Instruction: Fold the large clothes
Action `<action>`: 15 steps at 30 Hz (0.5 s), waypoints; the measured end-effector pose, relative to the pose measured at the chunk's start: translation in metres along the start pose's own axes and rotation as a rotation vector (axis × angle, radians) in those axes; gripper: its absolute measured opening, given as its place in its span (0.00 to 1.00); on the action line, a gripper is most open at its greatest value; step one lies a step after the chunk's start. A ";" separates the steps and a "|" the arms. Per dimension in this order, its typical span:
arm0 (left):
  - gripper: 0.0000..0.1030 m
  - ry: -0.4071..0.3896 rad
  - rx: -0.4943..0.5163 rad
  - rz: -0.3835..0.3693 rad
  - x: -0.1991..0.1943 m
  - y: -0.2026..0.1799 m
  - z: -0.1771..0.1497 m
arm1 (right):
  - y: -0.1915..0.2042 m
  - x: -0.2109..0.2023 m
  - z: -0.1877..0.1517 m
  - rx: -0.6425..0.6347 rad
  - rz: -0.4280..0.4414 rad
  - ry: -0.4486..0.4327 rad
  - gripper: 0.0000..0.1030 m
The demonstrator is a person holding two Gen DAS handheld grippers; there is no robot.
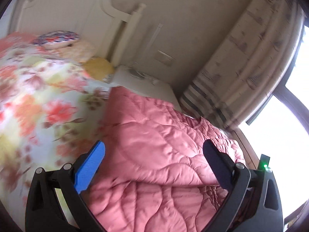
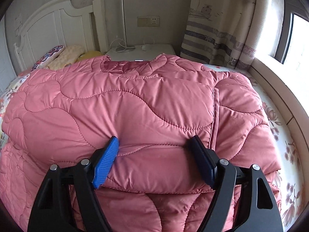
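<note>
Writing first: I can read none on the pink quilted jacket (image 2: 135, 104), no brand, no label; only a small pale tab shows at its collar, too small to make out. The jacket lies on the bed, on the floral bedsheet (image 2: 280, 135), with one panel folded over the top and its collar toward the white headboard (image 2: 48, 25). My right gripper (image 2: 154, 160) has its jaws spread wide, the blue pad and the dark pad both pressing into the folded edge, gripping nothing. My left gripper (image 1: 154, 166) is tilted, jaws also wide apart over the jacket, nothing between them; that view is blurred. Beyond the collar I see a white nightstand (image 2: 154, 50), a wall socket (image 2: 148, 21) and a striped curtain (image 2: 218, 29) printed with boats.
</note>
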State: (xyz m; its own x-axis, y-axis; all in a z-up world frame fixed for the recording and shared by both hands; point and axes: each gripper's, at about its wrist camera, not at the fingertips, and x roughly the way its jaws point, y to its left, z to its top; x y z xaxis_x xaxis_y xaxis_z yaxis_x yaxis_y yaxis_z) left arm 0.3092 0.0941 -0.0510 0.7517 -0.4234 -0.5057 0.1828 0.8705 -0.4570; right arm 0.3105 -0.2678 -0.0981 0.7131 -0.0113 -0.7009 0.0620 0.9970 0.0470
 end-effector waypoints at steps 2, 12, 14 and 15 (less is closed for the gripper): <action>0.97 0.107 -0.020 0.000 0.038 0.009 -0.003 | -0.003 0.001 0.001 0.009 0.010 0.001 0.72; 0.97 0.096 -0.085 -0.031 0.046 0.016 0.036 | -0.006 0.002 0.002 0.019 0.034 0.001 0.75; 0.97 0.145 -0.062 -0.008 0.067 0.014 0.039 | -0.006 0.001 0.002 0.020 0.036 0.000 0.75; 0.97 0.181 -0.055 -0.003 0.076 0.015 0.039 | -0.006 0.002 0.002 0.023 0.038 0.000 0.75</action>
State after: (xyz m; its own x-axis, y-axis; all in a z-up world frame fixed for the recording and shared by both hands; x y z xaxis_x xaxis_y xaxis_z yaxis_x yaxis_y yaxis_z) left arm 0.3943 0.0846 -0.0677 0.6243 -0.4687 -0.6249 0.1463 0.8560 -0.4958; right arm 0.3126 -0.2743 -0.0980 0.7153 0.0270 -0.6983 0.0502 0.9947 0.0900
